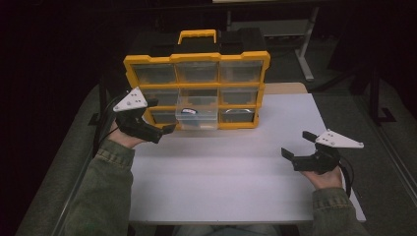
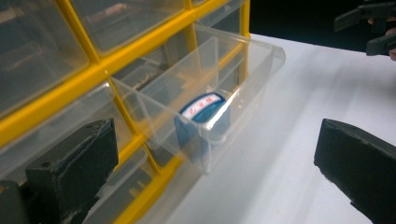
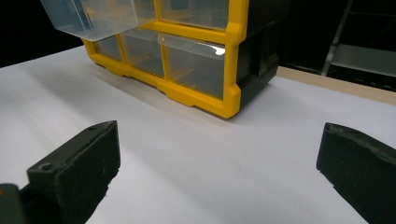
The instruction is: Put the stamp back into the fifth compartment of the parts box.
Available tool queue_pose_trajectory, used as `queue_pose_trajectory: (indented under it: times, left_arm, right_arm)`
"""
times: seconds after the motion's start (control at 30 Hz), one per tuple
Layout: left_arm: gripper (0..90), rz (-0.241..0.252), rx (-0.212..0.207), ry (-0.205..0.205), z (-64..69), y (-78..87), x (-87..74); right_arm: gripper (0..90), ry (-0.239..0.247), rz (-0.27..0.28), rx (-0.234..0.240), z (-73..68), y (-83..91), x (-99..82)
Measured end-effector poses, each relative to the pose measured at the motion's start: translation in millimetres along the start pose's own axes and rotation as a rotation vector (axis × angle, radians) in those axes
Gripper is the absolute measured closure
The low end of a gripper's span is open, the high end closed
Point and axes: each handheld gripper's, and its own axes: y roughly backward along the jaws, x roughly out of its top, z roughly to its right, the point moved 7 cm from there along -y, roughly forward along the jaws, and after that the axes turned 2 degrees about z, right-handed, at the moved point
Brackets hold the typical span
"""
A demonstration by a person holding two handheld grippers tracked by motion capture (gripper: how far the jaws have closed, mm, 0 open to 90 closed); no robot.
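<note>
Looking down from the high view, the left gripper sat just left of the pulled-out clear plastic drawer, which jutted from the middle column of the yellow-framed organiser case with clear drawers standing upright on the white table. The right gripper hovered well apart, over bare table to the right; the left was clearly nearer. Both grippers were wide open and empty.

Left gripper view: the drawer lay ahead and slightly left of the jaws, its long axis running out of the case toward the table. Inside it, against the front wall, sat a small blue round container with a white label. Neighbouring drawers appeared shut; contents unclear.

Right gripper view: the drawer overhung at upper left, the case's corner farther ahead, nothing between the jaws.
</note>
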Motion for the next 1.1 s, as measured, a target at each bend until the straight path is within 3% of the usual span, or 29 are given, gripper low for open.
queue_pose_trajectory:
  times: [0.13,0.53,0.73,1.1]
  left_arm:
    - [0.0,0.036,-0.011,0.036,0.3,3.3,-8.6]
    - [0.0,0.068,0.026,0.070,-3.0,10.2,-29.2]
    - [0.0,0.108,0.024,0.090,-3.9,12.6,-41.1]
    - [0.0,0.101,0.039,0.118,-10.7,14.6,-67.2]
  right_arm:
    - [0.0,-0.002,0.001,0.001,0.0,0.1,0.1]
    - [0.0,0.001,-0.001,-0.001,0.0,-0.4,-0.3]
    - [0.0,0.001,-0.002,-0.001,0.0,-0.3,-0.3]
    - [0.0,0.004,-0.004,0.000,-0.5,0.0,-0.1]
